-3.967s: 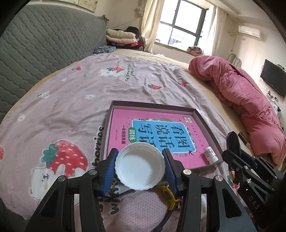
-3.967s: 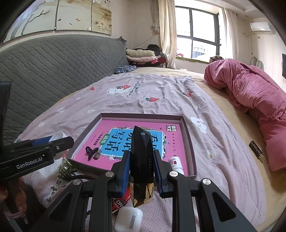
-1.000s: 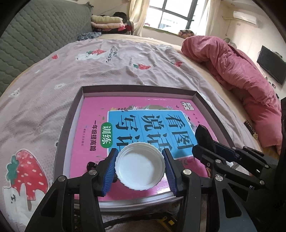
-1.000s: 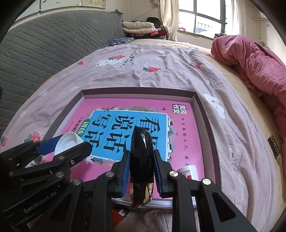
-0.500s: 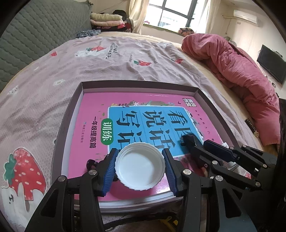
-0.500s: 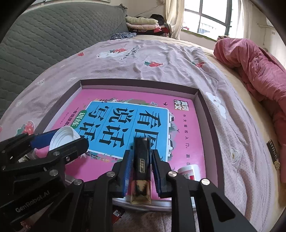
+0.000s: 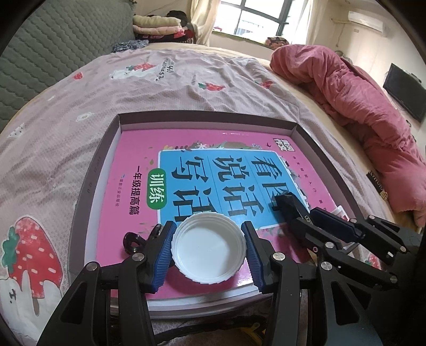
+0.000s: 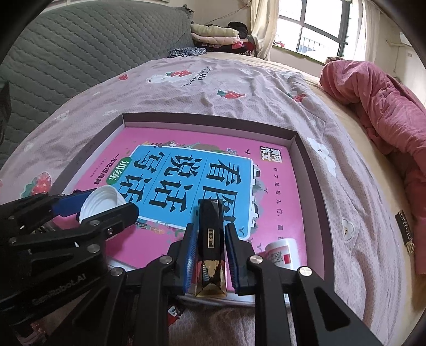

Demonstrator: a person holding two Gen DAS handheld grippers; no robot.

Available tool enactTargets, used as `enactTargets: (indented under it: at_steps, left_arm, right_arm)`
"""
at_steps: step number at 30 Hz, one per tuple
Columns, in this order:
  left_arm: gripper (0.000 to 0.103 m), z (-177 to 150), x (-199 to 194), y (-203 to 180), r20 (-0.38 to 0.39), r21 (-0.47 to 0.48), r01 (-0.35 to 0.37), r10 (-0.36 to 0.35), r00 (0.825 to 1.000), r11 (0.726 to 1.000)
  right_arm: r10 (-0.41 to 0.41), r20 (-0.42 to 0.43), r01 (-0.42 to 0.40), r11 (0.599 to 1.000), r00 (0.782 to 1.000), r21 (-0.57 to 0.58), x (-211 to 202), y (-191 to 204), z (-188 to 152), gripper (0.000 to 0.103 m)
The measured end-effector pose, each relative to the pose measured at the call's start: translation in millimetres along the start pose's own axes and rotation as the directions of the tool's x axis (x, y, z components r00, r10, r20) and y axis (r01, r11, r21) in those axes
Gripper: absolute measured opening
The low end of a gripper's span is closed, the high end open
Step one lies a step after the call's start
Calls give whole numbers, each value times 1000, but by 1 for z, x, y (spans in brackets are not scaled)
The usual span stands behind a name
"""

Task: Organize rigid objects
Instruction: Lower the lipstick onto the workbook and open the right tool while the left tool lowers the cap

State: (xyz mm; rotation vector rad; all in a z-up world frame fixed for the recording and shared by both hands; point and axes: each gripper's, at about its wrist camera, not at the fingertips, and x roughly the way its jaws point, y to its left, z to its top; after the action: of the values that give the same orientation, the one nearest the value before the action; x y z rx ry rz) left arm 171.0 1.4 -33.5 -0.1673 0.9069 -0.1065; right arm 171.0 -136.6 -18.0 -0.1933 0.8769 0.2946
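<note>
The left gripper (image 7: 209,248) grasps a white round lid (image 7: 209,248) between its blue pads, hollow side up, held over the near part of a pink book (image 7: 213,165). Just to its right, the right gripper (image 8: 210,250) is clenched on a black and gold faceted lipstick (image 8: 210,239), tip pointing at the book's cover. The book lies flat in a shallow dark-walled box (image 7: 207,116). A small black clip (image 7: 131,241) rests on the book near the left gripper, and a white jar with a red label (image 8: 282,251) lies in the box's near right corner. The box sits on a pale purple strawberry-print bedsheet (image 7: 159,87). Beyond lie a crumpled pink quilt (image 7: 354,90), a grey quilted headboard (image 7: 58,40), folded clothes (image 7: 157,24) and a bright window (image 7: 255,18).
</note>
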Motion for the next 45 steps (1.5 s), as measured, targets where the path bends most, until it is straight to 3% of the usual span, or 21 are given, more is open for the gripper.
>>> enactTargets:
  at_steps: [25,31,45]
  left_arm:
    - [51,-5,5,-4,-3,36,-32,32,999,999]
    - [52,-6,4,-6,-2,46,-43,43,999,998]
    - [52,-7,6,-8,-3,57,-59,59,998,997]
  right_arm:
    - [-21,58,17,998,998,68,-25,-15,-8,23]
    - [-35,67,27,993,997,112,-29,-23,-8,36]
    - [-61,84,48,988,995,150,-38,-30,-7,38]
